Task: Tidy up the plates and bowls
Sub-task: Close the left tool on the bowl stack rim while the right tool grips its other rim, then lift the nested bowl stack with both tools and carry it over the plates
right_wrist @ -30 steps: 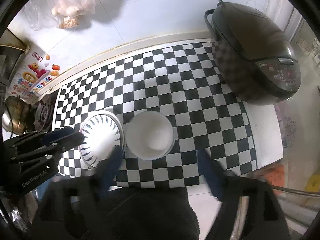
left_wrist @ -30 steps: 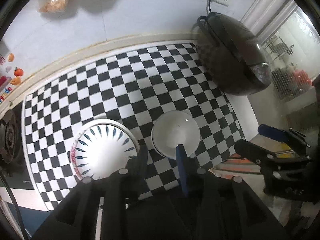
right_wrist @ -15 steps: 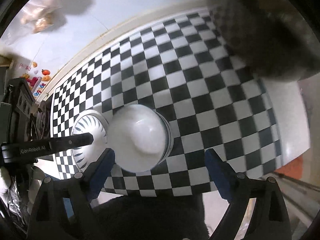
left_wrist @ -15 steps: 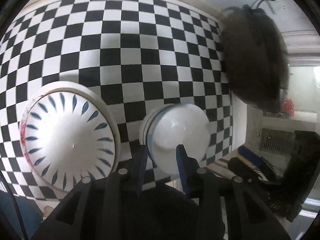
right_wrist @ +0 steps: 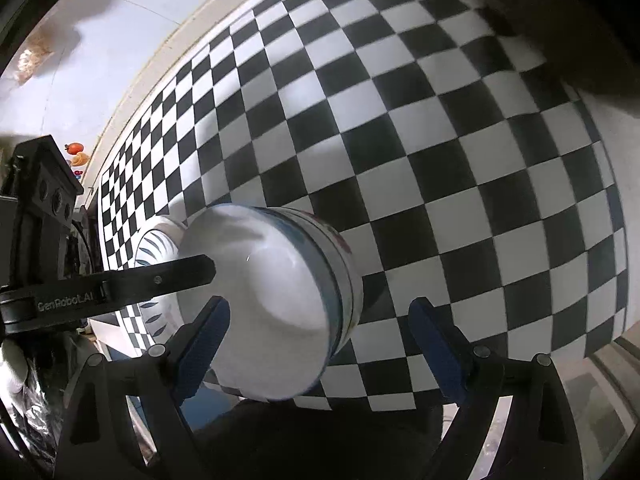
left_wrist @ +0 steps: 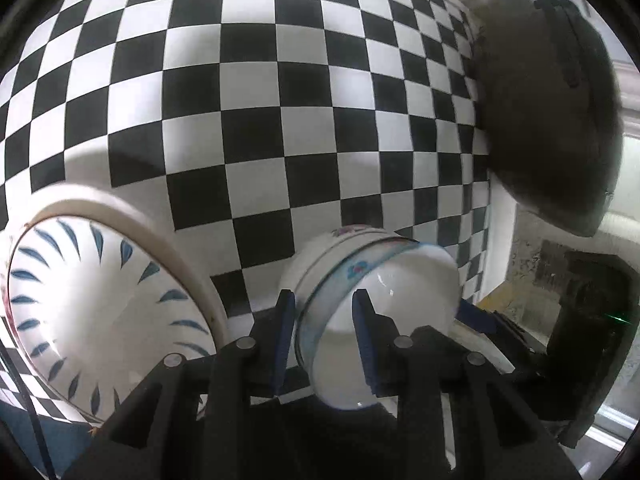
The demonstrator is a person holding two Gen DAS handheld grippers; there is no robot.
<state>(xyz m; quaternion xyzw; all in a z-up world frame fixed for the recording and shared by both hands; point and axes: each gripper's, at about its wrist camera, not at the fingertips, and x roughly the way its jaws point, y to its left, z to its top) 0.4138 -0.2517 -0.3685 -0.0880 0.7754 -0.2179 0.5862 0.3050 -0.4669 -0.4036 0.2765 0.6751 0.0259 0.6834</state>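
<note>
**Bowl pickup, rim pinch in progress**

Left gripper (left_wrist: 325, 320): fingers astride bowl (left_wrist: 376, 312) rim, closed on it or nearly. Bowl tilted, near front edge of checkered counter (left_wrist: 280, 120), beside plate (left_wrist: 100, 304). Right gripper (right_wrist: 320, 340): spread wide, empty. Advice: lift slow, keep level, clear plate edge.

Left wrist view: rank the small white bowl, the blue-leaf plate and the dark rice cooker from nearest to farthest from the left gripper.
1. Small white bowl: its rim sits between the jaws of the left gripper.
2. Blue-leaf plate: just left of the gripper, on the checkered mat.
3. Dark rice cooker: farthest, at the mat's upper right edge.
</note>
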